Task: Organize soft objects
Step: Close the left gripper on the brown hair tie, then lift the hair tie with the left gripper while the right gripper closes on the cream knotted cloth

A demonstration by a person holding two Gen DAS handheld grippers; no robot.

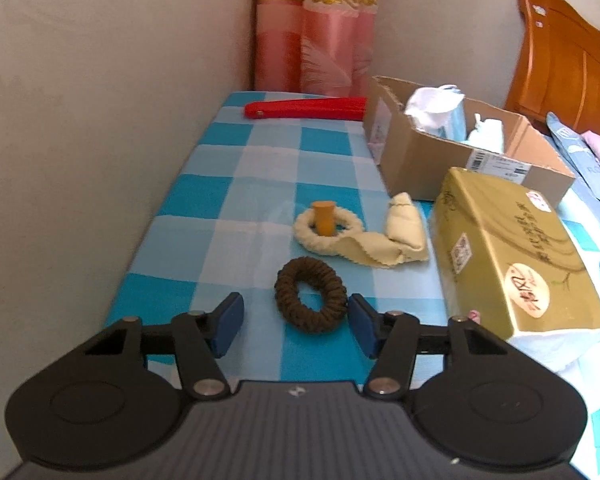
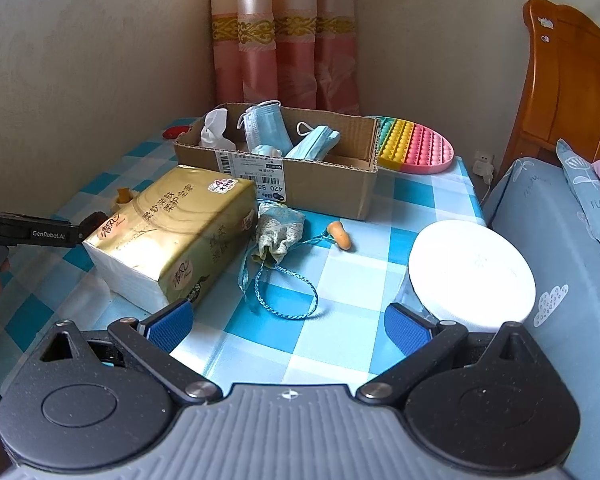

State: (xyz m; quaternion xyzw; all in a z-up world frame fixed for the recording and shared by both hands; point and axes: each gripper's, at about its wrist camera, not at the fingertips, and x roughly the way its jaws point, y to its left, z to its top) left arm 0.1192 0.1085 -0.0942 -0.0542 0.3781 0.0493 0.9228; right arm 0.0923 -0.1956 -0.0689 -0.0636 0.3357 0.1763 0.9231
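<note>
- Brown scrunchie (image 1: 311, 294) lies flat on the checked counter (image 1: 236, 184), between the spread jaws of the left gripper (image 1: 296, 322) — nothing gripped
- Cream scrunchie (image 1: 327, 230) sits just beyond, ringed around an orange peg (image 1: 325, 218)
- Right gripper (image 2: 290, 326) hovers with jaws wide apart — empty — above a blue cord (image 2: 286, 294)
- Cardboard box (image 2: 300, 172) at the back holds face masks (image 2: 266, 128)

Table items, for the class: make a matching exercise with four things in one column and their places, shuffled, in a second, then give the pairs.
1. brown hair tie
2. face masks
3. tissue pack
4. pop-it toy

a. inside the cardboard box
b. behind the box
c. between the left gripper fingers
d. front left of the box

Pairs: 1-c, 2-a, 3-d, 4-b
</note>
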